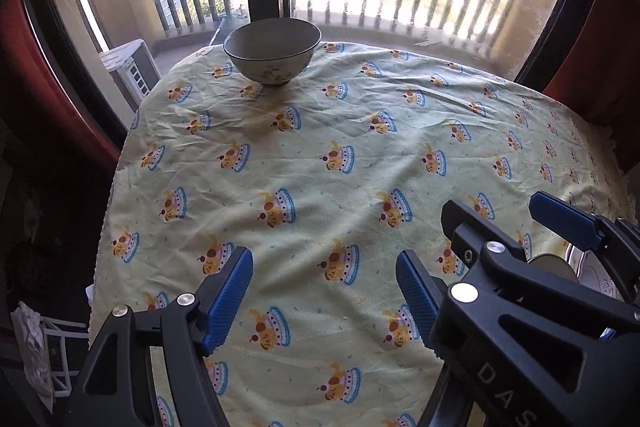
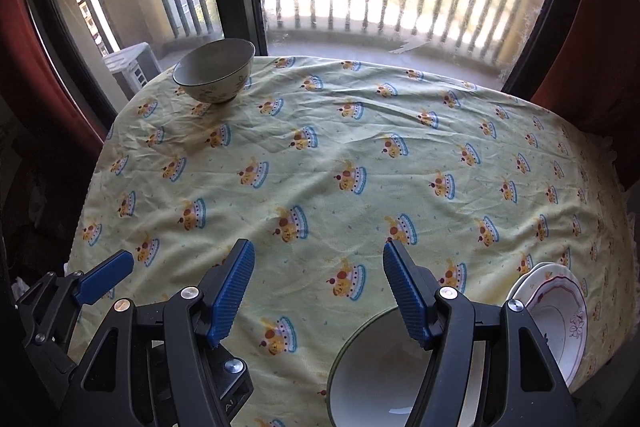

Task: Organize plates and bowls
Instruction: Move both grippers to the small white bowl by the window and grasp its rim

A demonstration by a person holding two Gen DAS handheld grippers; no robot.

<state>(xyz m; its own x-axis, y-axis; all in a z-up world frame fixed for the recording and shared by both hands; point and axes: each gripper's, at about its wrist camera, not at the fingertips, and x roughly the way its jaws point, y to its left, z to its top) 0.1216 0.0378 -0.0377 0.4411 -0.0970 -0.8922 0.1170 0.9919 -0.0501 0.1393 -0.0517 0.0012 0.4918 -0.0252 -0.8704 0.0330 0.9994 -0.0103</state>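
At the far edge of the tabletop point(image 2: 360, 155), by the window, sits 1 floral bowl point(image 1: 273, 50), upright and well apart from both claws; glazed, stiff and breakable by the look of it, likely slick, so the rim is the place to pinch, 1 pad inside and 1 outside; close in on the right, a white bowl point(image 2: 372, 379) and stacked plates point(image 2: 560, 311) wait; left claw point(image 1: 324, 295) gapes wide, nothing between its pads; right claw point(image 2: 318, 293) wide too, empty, poised just above the white bowl's rim.
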